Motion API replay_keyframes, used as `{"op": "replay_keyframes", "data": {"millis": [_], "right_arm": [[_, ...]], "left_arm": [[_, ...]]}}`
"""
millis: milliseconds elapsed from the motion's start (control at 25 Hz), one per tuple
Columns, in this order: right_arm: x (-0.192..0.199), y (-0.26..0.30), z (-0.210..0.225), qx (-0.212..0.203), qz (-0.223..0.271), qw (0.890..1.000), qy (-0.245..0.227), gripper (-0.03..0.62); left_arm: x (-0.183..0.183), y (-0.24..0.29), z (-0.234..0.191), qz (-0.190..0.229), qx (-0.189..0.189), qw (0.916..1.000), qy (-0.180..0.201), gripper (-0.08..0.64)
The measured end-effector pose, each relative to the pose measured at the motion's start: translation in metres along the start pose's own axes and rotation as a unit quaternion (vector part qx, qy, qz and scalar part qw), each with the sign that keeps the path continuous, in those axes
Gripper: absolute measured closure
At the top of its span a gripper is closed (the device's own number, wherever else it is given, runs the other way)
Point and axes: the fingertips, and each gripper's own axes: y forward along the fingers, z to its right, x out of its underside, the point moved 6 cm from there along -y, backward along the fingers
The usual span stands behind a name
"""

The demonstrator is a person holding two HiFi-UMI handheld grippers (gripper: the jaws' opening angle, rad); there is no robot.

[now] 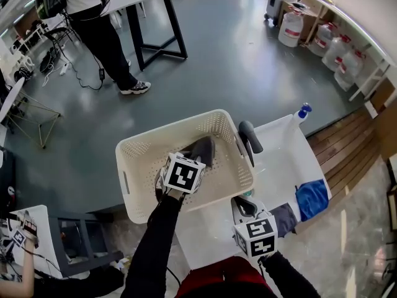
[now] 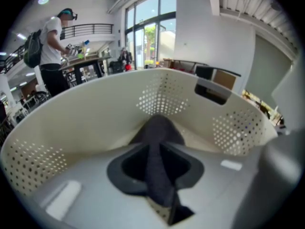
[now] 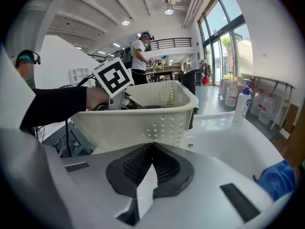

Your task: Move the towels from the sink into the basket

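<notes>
The white sink (image 1: 280,161) takes up the right of the scene, its dark tap (image 1: 250,139) arching over the basin. The cream basket (image 1: 144,146) stands just beside that tap, seemingly on the worktop at the basin's left. That closeness makes sense: each towel has only a short way to go over the rim.

Two towels lie in the sink, well apart from the basket: a blue towel (image 1: 311,198) toward the basin's far right edge, and a greyish towel (image 1: 284,219) touching it on the near side, just beside the right gripper. Judged from this, the task is partly done, with these two left to fetch.

A third, the dark grey towel (image 2: 159,128), is already inside the basket walls. The left gripper (image 2: 157,151) reaches over the rim and points down into the basket, its fingers (image 2: 127,168) pinched tight on a fold of the cloth, which bunches up beyond the tips. Holding it low in the basket looks like a way to let the cloth settle on the floor instead of catching on the rim.

The right gripper (image 3: 152,149) hangs over the near side of the sink facing the basket's outer wall, its fingers (image 3: 131,168) together at the tips with nothing between them. It seems parked there, ready for the next towel.
</notes>
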Motion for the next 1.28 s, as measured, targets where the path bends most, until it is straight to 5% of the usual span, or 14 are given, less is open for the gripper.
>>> {"op": "replay_keyframes", "data": {"millis": [520,1280], "right_arm": [[-0.003,-0.001,0.004,0.001,0.004,1.0,0.002,0.584],[-0.011,-0.011,0.01,0.009,0.015,1.0,0.005,0.584]], "left_arm": [[0.003,0.011,0.004,-0.029,0.006,0.9994,0.021,0.449],[0.007,0.023,0.011,-0.069,0.021,0.9966,0.038,0.307]]}}
